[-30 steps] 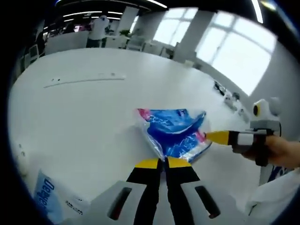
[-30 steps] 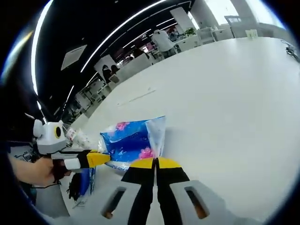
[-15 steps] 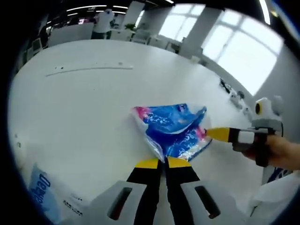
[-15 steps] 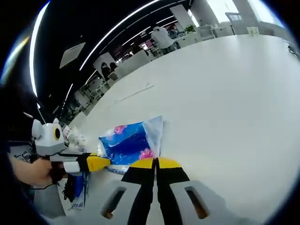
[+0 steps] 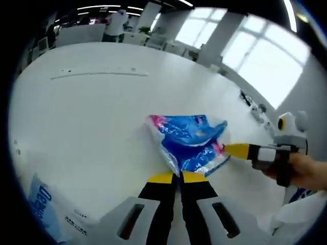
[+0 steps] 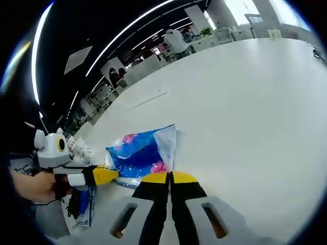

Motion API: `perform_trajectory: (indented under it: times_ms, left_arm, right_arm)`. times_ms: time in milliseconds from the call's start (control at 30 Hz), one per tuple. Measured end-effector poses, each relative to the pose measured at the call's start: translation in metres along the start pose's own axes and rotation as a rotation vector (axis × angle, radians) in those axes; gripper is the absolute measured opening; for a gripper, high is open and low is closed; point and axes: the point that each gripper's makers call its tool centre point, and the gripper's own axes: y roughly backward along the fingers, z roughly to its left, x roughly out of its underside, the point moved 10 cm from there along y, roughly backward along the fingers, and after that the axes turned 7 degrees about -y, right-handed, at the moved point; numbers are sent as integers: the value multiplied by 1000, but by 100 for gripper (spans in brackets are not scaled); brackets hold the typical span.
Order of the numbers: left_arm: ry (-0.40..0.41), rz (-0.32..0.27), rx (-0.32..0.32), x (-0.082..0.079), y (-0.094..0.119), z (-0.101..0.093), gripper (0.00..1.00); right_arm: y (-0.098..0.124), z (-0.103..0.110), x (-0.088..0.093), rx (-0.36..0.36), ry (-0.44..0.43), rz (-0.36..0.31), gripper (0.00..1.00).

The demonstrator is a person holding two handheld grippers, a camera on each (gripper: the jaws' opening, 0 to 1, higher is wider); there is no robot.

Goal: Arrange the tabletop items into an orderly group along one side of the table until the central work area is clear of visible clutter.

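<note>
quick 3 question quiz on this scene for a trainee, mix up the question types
1. True or false: the blue plastic pack is pinched by both the left gripper and the right gripper.
2. Multiple choice: in the left gripper view, what lies at the lower left edge of the white table?
A. a red mug
B. a white and light blue box
C. a pair of scissors
3. Fill in: in the right gripper view, the other gripper is held by a person's ____.

Key: 1 true; 2 B; 3 hand
</note>
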Motion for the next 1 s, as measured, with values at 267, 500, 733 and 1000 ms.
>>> perform_trajectory:
  times_ms: [267,500,733,1000]
  left_arm:
    - [33,4,-12,1,-1,-1,0]
    - [120,-1,-9,3,0,-1,0]
    - [-71,-7,-15,5,-3,-3,0]
    - [-153,-15,-45,1,5,-12,29]
  right_arm:
    - [0,1,1,13,23,0,0]
    - [0,3,1,24,39,0,0]
    - [-1,3,2,36,31,-9,0]
    - [0,4,3,42,38,-20,0]
